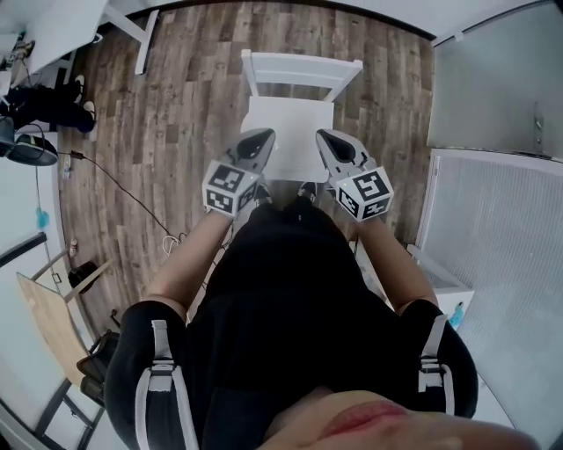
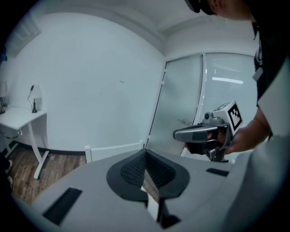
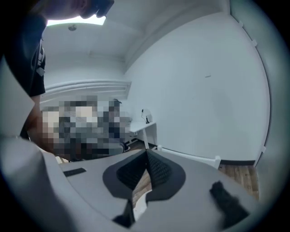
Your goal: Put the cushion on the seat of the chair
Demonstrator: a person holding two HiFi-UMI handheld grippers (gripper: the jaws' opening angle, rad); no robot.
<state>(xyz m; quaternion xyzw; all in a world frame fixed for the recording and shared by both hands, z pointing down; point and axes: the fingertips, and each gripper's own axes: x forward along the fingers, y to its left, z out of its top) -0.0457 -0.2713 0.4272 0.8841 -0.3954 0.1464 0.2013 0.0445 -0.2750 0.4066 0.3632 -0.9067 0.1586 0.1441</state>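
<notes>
A white chair (image 1: pixel 302 72) stands on the wood floor ahead of me, its backrest at the far side. Its seat (image 1: pixel 290 123) shows as a plain white square; I cannot tell a cushion apart from the seat there. My left gripper (image 1: pixel 266 134) and right gripper (image 1: pixel 325 135) hover side by side over the seat's near edge, pointing toward the backrest. In their own views, the left gripper (image 2: pixel 146 153) and the right gripper (image 3: pixel 147 154) are both shut, pads together with nothing between them. The chair's top rail (image 2: pixel 115 149) shows just beyond the left jaws, and the right gripper (image 2: pixel 179 134) floats alongside.
A white desk (image 1: pixel 62 26) stands at the far left, with black gear (image 1: pixel 44 105) and a cable (image 1: pixel 123 189) on the floor beside it. A wooden board (image 1: pixel 44 316) leans at the near left. White frosted panels (image 1: pixel 493 228) close off the right side.
</notes>
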